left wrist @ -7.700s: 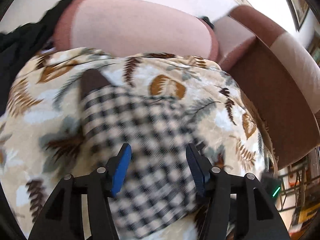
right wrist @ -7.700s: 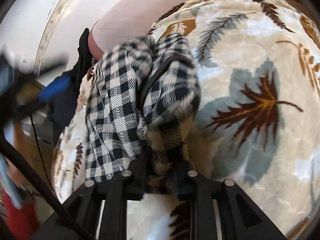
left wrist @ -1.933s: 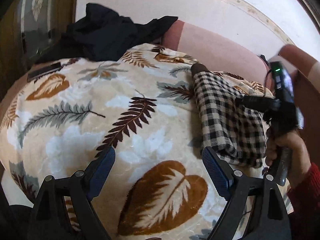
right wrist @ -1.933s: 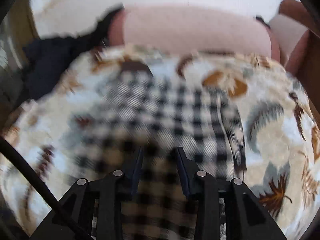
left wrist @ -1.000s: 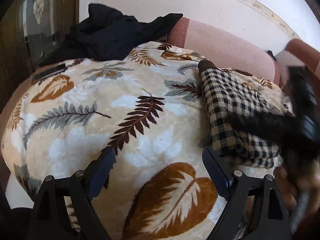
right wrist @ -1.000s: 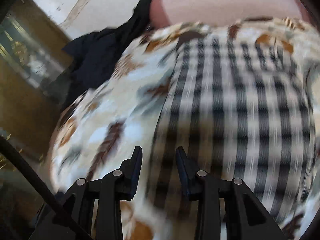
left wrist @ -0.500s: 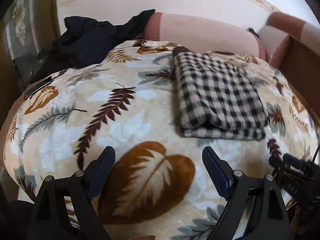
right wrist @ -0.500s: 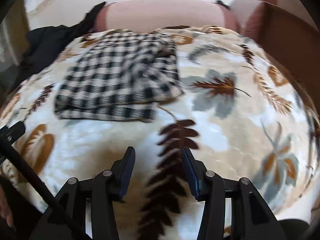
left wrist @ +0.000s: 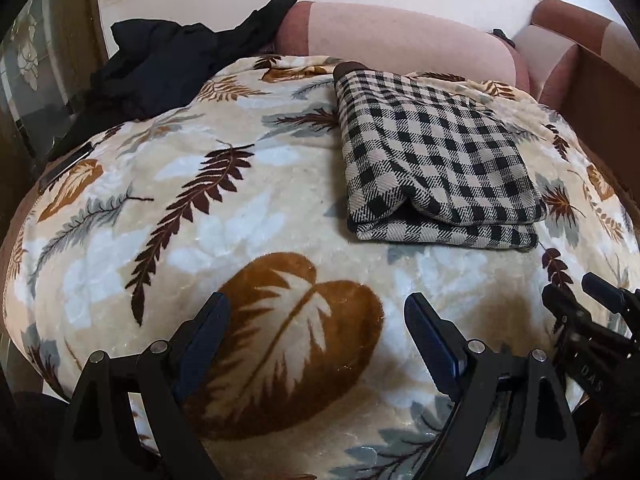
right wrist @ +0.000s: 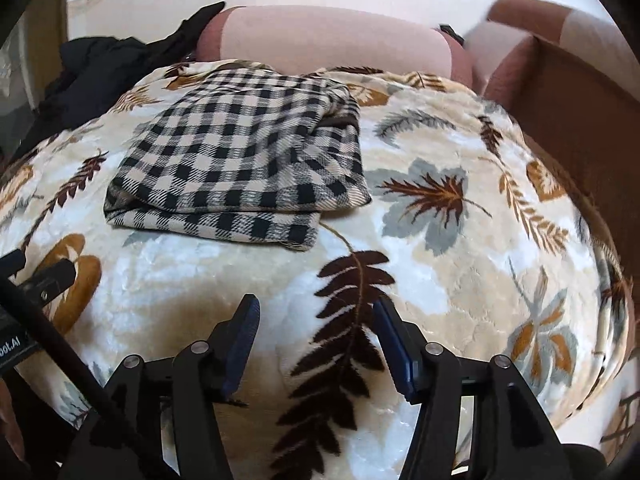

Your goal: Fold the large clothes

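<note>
The checked garment (right wrist: 240, 168) lay folded ahead of both grippers. The left gripper (left wrist: 316, 344) stood wide and empty — the right gripper (right wrist: 316, 344), also empty, was opening. A clean finish probably meant leaving the stack undisturbed.

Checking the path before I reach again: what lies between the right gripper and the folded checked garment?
Only bare leaf-print blanket. The right wrist view shows nothing between the right gripper, jaws opening and empty, and the folded checked garment.

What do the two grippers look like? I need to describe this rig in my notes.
The left gripper and right gripper look alike: black angular arms with silver pivot screws and dark blue ribbed fingers. A black cable crosses the right wrist view.
</note>
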